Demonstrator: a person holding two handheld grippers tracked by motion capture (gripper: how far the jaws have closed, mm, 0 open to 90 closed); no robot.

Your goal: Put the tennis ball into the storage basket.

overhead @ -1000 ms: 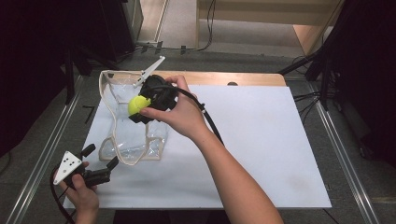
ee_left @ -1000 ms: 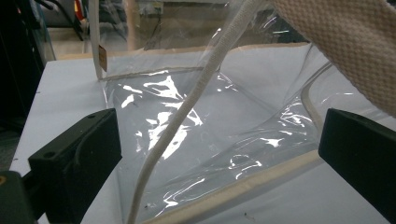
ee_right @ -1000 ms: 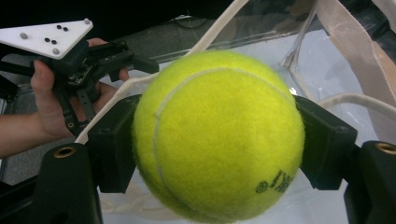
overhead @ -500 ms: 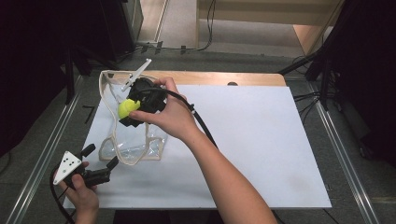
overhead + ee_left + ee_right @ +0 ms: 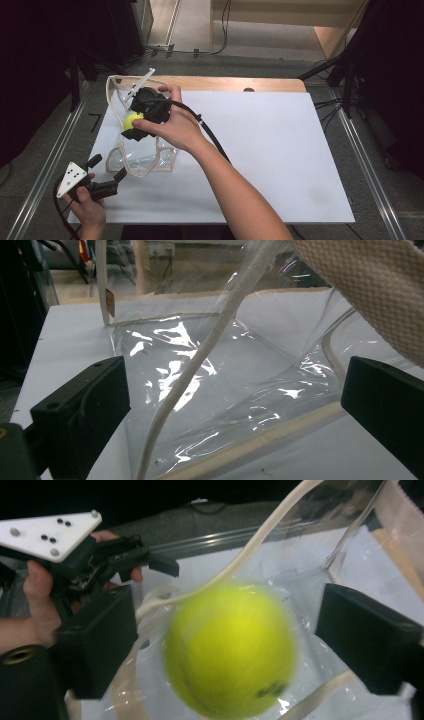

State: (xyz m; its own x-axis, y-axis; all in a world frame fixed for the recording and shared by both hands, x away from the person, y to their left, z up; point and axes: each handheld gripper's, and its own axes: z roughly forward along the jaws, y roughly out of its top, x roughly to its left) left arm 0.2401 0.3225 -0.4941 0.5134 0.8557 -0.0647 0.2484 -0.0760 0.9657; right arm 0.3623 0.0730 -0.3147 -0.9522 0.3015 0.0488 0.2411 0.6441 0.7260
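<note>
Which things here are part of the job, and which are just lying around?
In the job:
tennis ball
clear bag
right gripper
left gripper

Lying about:
small dark thing beyond the white sheet
cables on the floor

left gripper [image 5: 106, 172]: jaws wide apart | right gripper [image 5: 134, 125]: jaws apart

yellow tennis ball [image 5: 231, 650] above clear bag [image 5: 215, 390]
</note>
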